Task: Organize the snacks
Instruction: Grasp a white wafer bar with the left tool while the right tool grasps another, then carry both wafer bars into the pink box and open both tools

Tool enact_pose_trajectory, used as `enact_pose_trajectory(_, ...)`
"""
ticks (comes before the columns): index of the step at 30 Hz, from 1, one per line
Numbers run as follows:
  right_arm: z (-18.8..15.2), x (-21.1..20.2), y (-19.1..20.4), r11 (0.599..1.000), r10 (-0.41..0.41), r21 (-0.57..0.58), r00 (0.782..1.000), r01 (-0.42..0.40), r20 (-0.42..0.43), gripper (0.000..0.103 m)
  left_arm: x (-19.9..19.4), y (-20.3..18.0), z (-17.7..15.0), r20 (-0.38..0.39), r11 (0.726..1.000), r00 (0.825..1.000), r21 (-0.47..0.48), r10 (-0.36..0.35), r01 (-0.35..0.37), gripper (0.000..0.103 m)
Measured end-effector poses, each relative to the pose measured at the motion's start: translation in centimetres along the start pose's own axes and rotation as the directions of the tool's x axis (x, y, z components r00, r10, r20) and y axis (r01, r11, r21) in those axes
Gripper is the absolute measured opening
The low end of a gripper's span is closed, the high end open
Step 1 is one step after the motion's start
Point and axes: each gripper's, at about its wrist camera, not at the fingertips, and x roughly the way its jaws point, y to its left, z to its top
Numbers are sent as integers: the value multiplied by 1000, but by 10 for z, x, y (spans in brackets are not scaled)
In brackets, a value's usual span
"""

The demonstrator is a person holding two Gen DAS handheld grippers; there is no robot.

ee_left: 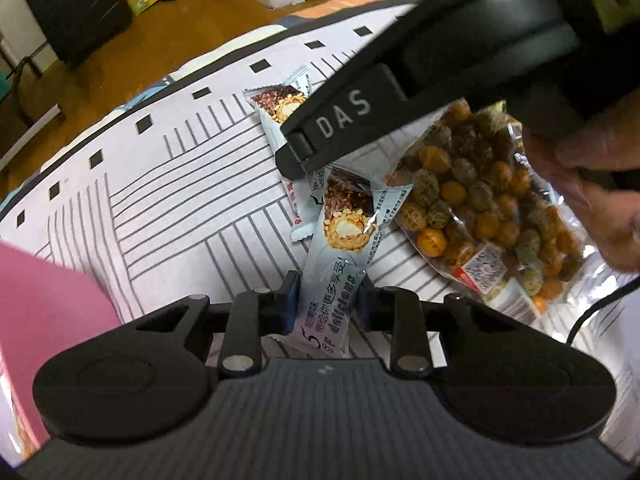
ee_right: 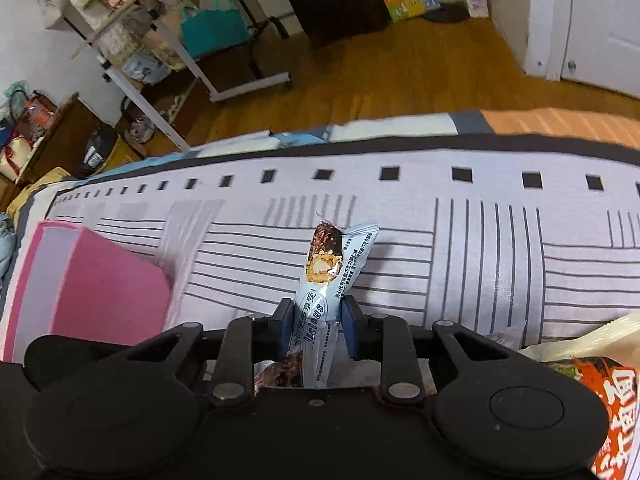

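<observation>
Both grippers have nipped shut, the left gripper (ee_left: 329,300) on one chocolate bar (ee_left: 340,248), the right gripper (ee_right: 316,326) on another bar (ee_right: 326,272), above the striped cloth (ee_right: 460,264). This looks like the pick-up step; next likely comes carrying them to the pink box (ee_right: 88,288).

Glossy pale-blue foil bar wrapper (ee_left: 340,256), crinkled. Clear shiny plastic bag of round coated nuts (ee_left: 492,208). Matt white line-printed cloth cover (ee_right: 480,272). Smooth pink plastic box (ee_right: 88,292). Polished brown wood floor (ee_right: 400,76).
</observation>
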Motion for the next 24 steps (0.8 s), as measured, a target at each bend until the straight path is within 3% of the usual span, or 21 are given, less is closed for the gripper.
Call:
enact_pose_trajectory(14, -37, -72, 48, 994, 30, -105, 994, -19, 101, 30, -86, -18, -42, 65, 992, 994, -78, -92, 97, 27)
enact_pose_trajectory(24, -84, -114, 75, 978, -11, -206, 998, 23, 58, 30, -129, -26, -93, 50, 984, 989, -110, -137, 142, 27)
